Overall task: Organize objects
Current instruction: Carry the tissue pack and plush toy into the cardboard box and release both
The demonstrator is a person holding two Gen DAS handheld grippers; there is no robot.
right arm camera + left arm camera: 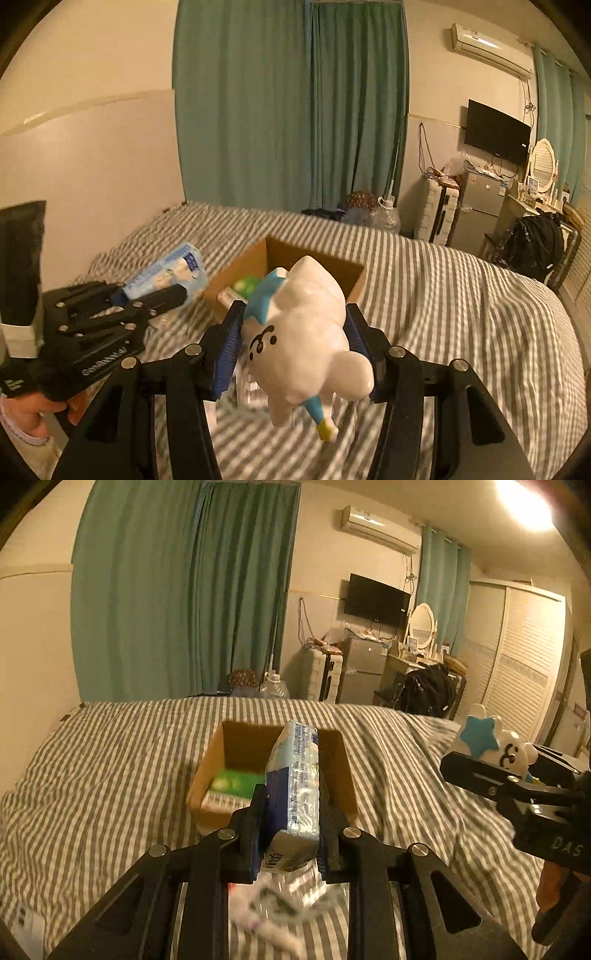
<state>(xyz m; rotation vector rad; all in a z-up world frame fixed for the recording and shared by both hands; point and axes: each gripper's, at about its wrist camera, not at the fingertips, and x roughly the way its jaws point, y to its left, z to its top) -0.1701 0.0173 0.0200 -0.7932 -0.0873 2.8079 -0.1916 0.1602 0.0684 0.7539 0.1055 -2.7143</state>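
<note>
Two tongs, both loaded, hang over a striped bed (92,775). Left tongs (291,812) are clamped on a tissue pack (299,786), held upright on edge, just short of the cardboard box (341,775). Right tongs (293,332) are clamped on a white cloud toy (306,332) w/ a blue star, also near the box (354,286) but above and short of its rim. A green packet (236,786) lies inside, at the left. Step in hand, judged: carry phase, items en route to the box. Next move prob. calls for bringing each item over the opening, lowering it into free space beside the packet, then parting the jaws, one side at a time to avoid a clash.
</note>
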